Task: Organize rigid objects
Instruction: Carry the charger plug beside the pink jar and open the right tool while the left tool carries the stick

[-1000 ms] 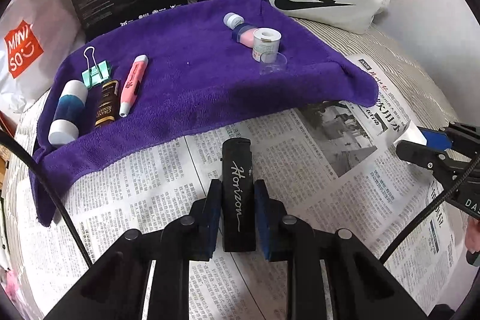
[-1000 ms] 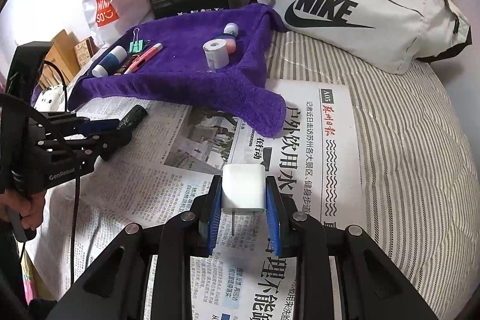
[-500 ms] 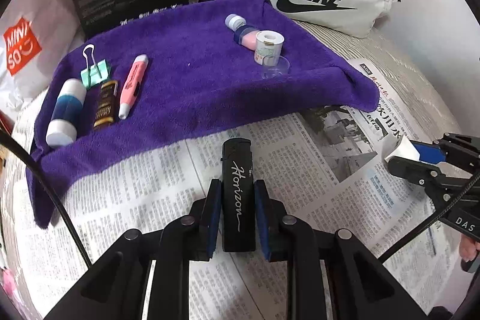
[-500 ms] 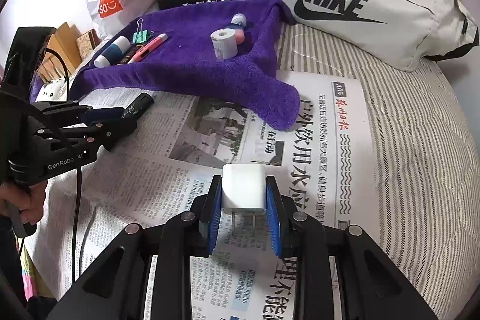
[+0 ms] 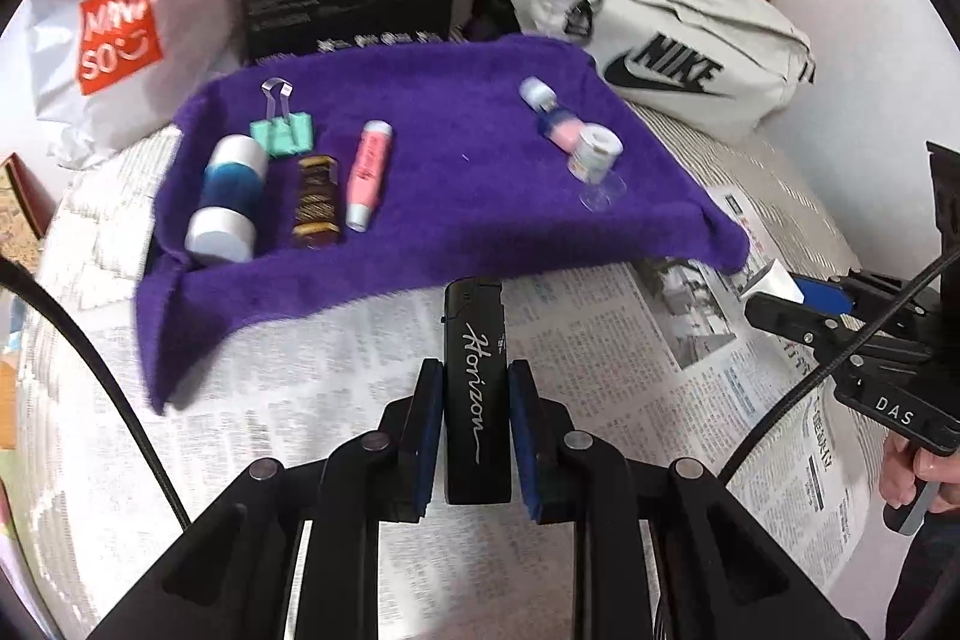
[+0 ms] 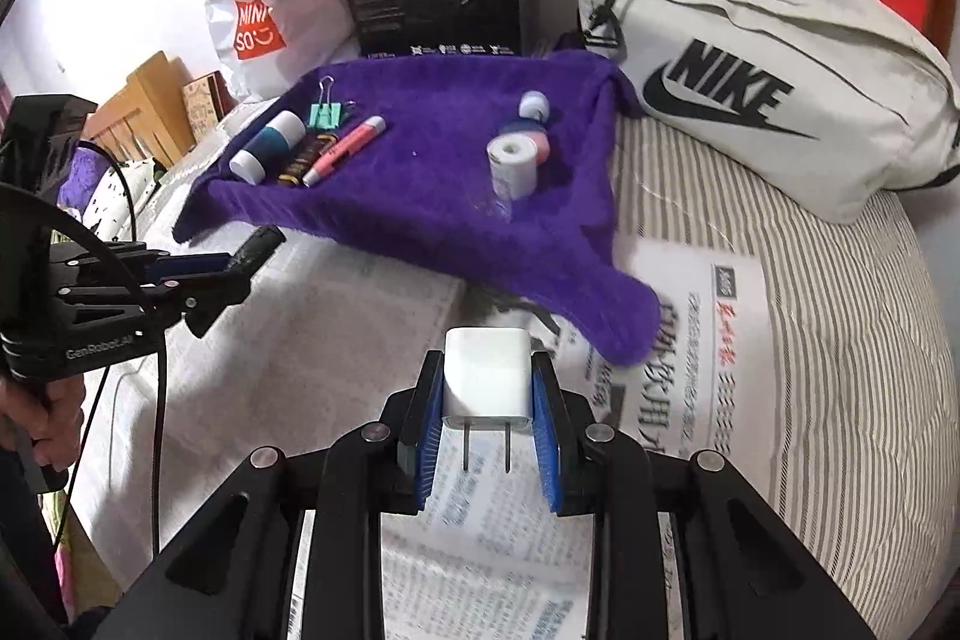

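Bed covered w/ newspaper (image 5: 336, 376); a purple towel (image 5: 456, 160) lies toward its back edge. On the towel, left to right: blue-and-white tube (image 5: 227, 199), green binder clip (image 5: 281, 131), brown bottle (image 5: 316, 202), pink highlighter (image 5: 367, 172), then a tape roll (image 5: 593, 153).

Left tongs (image 5: 476, 400) are clamped on a black lighter (image 5: 476, 370), above the newspaper just short of the towel's front edge. Right tongs (image 6: 486, 388) are clamped on a white charger plug (image 6: 486, 376), prongs toward camera, near the towel's front-right corner.

Both items look light, stiff, smooth, prob. slippery; flat opposite sides give the best grip.
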The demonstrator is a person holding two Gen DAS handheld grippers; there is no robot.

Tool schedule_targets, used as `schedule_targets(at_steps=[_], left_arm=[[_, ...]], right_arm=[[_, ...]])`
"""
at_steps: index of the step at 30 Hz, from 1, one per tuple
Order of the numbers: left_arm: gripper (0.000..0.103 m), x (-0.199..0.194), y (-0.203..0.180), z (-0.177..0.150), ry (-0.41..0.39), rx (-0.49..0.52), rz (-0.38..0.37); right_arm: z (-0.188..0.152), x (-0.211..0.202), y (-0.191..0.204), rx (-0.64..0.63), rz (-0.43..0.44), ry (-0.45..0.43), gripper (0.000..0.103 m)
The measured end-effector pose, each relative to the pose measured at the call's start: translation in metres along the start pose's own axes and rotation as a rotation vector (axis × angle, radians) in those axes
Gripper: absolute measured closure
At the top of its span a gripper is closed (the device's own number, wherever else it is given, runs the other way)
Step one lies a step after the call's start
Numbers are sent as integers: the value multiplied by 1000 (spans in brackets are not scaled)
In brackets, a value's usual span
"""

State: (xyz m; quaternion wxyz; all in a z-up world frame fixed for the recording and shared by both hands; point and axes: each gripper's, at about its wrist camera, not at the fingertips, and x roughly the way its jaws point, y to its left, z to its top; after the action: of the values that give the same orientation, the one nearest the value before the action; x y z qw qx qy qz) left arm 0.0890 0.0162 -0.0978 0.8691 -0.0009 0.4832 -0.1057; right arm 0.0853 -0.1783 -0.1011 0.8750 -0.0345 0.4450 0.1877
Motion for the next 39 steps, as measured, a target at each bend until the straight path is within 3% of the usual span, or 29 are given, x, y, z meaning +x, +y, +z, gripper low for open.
schedule_targets(at_steps=[22,29,39], left_arm=[[82,-3,53,47,-37,-60,45],[82,5,67,55,-26,-80,43],[82,11,86,57,-14,-105,55]], right_arm=[[79,30,16,-62,34,-41,76],[108,65,17,-67,31,-44,76],[124,130,29,-136,4,41,76]])
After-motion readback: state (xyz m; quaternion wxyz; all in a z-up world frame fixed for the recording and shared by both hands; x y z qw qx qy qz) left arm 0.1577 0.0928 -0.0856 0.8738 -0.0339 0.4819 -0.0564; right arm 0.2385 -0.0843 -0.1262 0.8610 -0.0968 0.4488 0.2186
